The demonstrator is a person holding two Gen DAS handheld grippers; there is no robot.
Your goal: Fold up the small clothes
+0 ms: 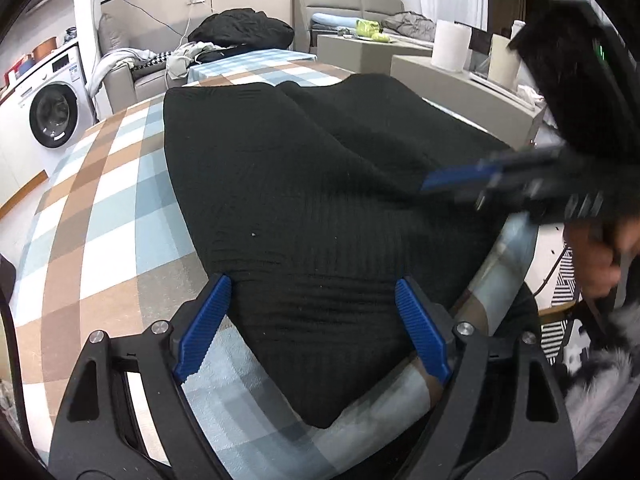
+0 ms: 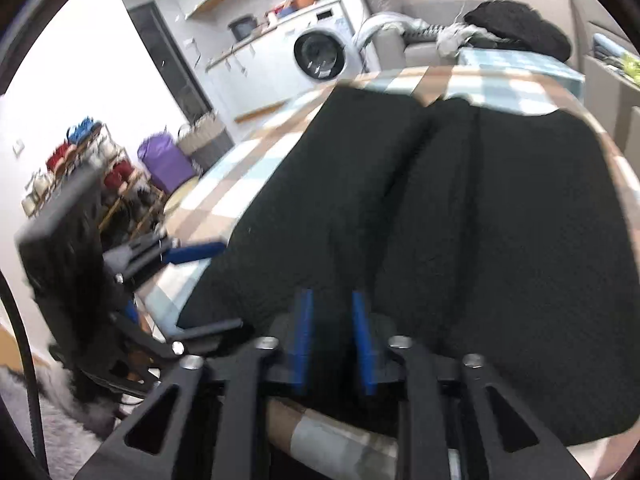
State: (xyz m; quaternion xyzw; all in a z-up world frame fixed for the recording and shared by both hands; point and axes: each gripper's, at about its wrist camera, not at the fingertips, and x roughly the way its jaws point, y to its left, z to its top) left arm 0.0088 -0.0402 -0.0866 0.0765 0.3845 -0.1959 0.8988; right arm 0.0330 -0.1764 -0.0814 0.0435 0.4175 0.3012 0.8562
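Your black ribbed knit garment [image 1: 320, 200] lies spread flat across the middle of the desk, on the blue, brown and white checked cloth [image 1: 100, 220], and it fills most of both wrist views. In the left wrist view, your left gripper [image 1: 314, 304] sits at the bottom of the frame with its blue ribbed jaws spread wide over the garment's near edge, one pad at either side of the fabric and not pressing on it. At the right edge of that frame your right gripper [image 1: 432, 184] comes in blurred, a hand [image 1: 600, 256] behind it. In the right wrist view, the right gripper [image 2: 332, 316] shows at the bottom centre with its jaws partly spread and a clear gap between the blue pads; black fabric lies under them, unpinched. A white washing machine [image 1: 52, 116] stands at the far left.
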